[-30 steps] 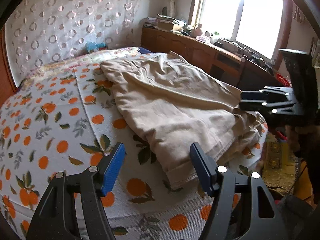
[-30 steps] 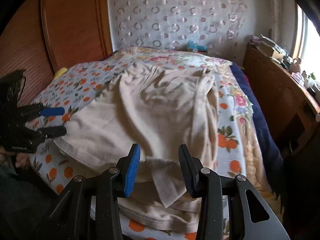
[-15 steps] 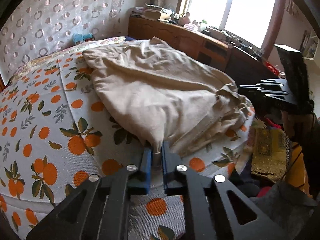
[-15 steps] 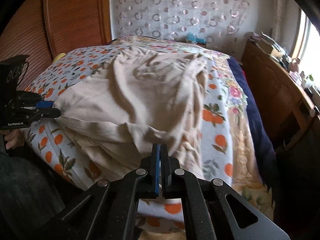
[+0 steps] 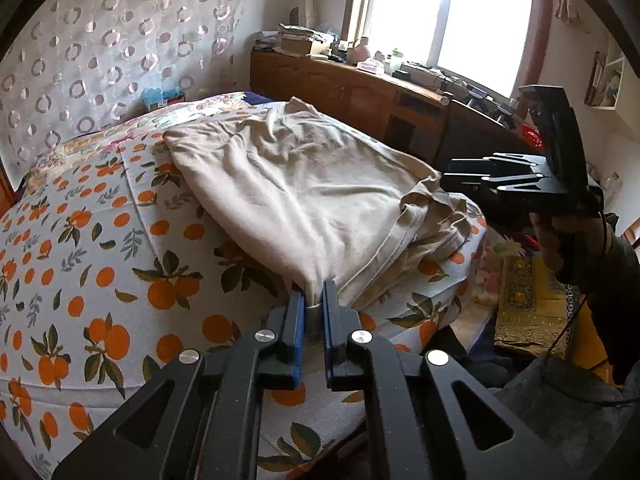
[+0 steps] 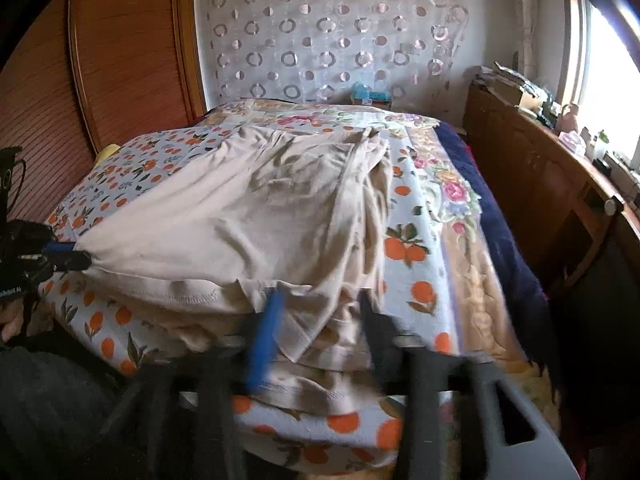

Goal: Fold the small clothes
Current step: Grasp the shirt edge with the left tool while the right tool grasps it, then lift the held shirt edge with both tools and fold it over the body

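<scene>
A beige garment (image 5: 304, 184) lies spread on a bed with an orange-print cover (image 5: 100, 264). My left gripper (image 5: 311, 312) is shut on the garment's near hem corner and pulls it taut. It also shows at the left edge of the right wrist view (image 6: 60, 254), pinching that corner. The garment (image 6: 240, 216) fills the middle of that view. My right gripper (image 6: 316, 312) is blurred and open, its fingers apart over the crumpled near hem, holding nothing. It shows in the left wrist view (image 5: 452, 178) at the garment's right edge.
A wooden cabinet (image 5: 360, 96) with clutter runs under the window on the right. A wooden wardrobe (image 6: 100, 60) stands on the left. A circle-patterned curtain (image 6: 340, 32) hangs behind the bed. A dark blue blanket (image 6: 492, 216) lies along the bed's right side. Clutter lies on the floor (image 5: 528, 304).
My right gripper, shut on the hem half a second ago, has opened and let the cloth go. My left gripper closed on the hem corner a second ago and still holds it.
</scene>
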{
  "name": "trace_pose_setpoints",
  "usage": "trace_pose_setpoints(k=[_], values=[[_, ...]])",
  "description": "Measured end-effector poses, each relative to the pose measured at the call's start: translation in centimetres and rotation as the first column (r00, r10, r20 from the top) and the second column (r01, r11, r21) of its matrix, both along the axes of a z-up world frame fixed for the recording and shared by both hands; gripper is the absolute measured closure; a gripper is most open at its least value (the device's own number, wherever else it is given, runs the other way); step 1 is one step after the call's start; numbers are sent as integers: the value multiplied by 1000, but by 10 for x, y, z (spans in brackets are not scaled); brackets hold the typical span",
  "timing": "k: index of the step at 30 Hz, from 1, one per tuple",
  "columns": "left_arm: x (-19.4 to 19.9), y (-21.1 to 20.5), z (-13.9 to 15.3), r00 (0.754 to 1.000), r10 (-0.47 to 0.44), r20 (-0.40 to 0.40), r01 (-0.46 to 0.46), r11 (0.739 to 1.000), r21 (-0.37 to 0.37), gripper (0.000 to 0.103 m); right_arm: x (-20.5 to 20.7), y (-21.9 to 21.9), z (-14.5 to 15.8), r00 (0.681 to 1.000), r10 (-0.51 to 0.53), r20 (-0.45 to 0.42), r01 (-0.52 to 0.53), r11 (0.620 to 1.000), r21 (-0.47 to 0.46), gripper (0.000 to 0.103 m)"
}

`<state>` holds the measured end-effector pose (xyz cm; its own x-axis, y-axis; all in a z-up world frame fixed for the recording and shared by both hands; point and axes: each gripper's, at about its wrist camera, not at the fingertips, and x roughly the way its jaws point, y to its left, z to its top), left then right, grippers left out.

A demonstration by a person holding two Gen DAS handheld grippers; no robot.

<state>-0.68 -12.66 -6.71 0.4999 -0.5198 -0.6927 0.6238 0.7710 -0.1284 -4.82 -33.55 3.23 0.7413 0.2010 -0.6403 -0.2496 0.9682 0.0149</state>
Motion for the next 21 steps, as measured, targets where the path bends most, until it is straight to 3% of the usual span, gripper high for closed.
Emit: trace_pose_setpoints(k=[5,7,8,14,21], values=[[2,1,-3,1000,21,0,-21,1000,3,94,12,5,-11,1000,1,-22,0,999,34,51],[2,2,-3,1000,23,-1,-23,1000,-5,94,16,7,-12,999,4,-36,-3,1000,19,74],[2,2,-3,1000,22,-1,-22,1000,-8,94,16,10,-13,999,17,-39,-17,1000,-3,98],[-1,3,0,1000,15,4,-15,1000,-21,94,-8,1,3,999,46,25,-45,998,-38,99],[-3,-4,1,1000,-1,5,1,1000,-16,94,-22,-20,-3,1000,12,-21,-13,999,-35,99]])
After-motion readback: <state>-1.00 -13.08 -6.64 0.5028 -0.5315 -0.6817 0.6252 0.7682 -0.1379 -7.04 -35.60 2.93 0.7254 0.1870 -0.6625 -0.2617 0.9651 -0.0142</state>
